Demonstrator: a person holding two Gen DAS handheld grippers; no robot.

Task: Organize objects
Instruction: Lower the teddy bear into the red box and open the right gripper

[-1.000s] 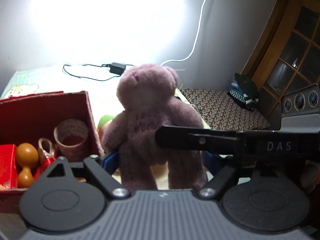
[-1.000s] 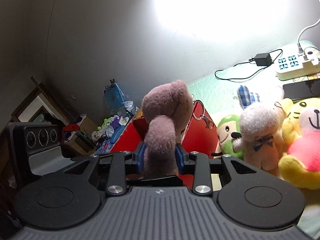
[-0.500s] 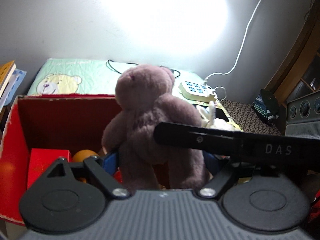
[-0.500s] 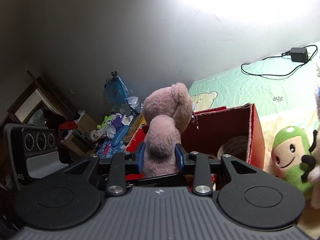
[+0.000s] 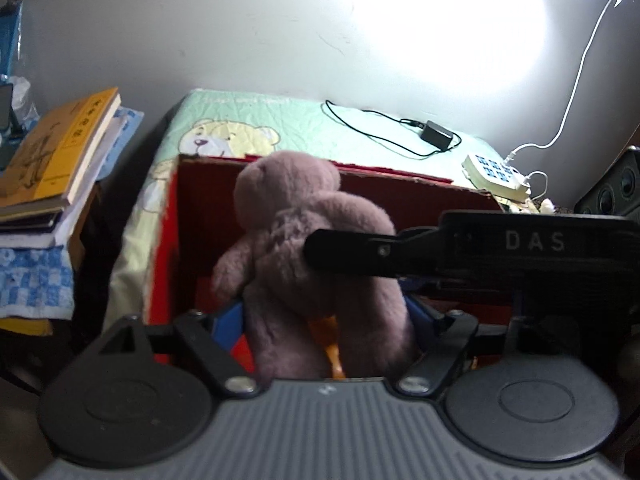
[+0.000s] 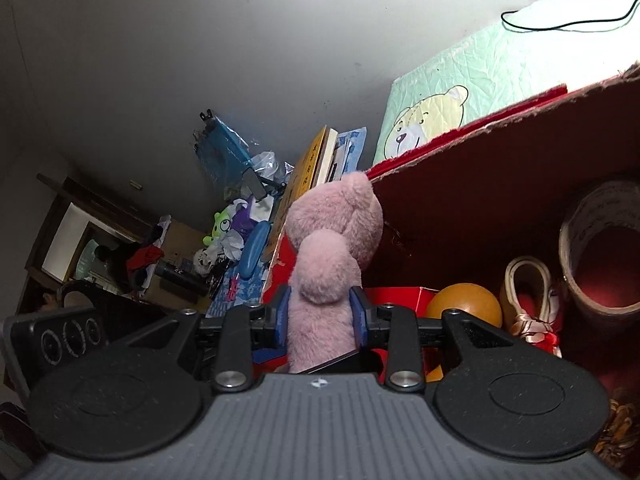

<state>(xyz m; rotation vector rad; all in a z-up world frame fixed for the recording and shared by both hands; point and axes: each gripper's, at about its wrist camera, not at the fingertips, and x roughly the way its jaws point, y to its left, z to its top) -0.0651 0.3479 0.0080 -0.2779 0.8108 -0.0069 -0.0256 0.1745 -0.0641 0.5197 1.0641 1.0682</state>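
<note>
A mauve plush bear (image 5: 304,248) is held upright over the open red cardboard box (image 5: 400,192). My left gripper (image 5: 326,320) is shut on its lower body. My right gripper (image 6: 322,316) is shut on the bear (image 6: 328,256) from the side, and its black finger crosses the left wrist view at the bear's chest. In the right wrist view the red box (image 6: 520,136) holds an orange ball (image 6: 466,304), a roll of tape (image 6: 600,248), a ribbon loop (image 6: 528,292) and a small red box (image 6: 396,294).
The box stands on a green bear-print mat (image 5: 248,128). A stack of books (image 5: 52,160) lies left of it. A black adapter with cable (image 5: 436,136) and a white power strip (image 5: 496,172) lie behind. Floor clutter (image 6: 228,240) lies far left.
Both grippers have carried the bear leftward from beside the other plush toys to over the red box. The box interior has come closer in the right wrist view. Both grips are unchanged.
</note>
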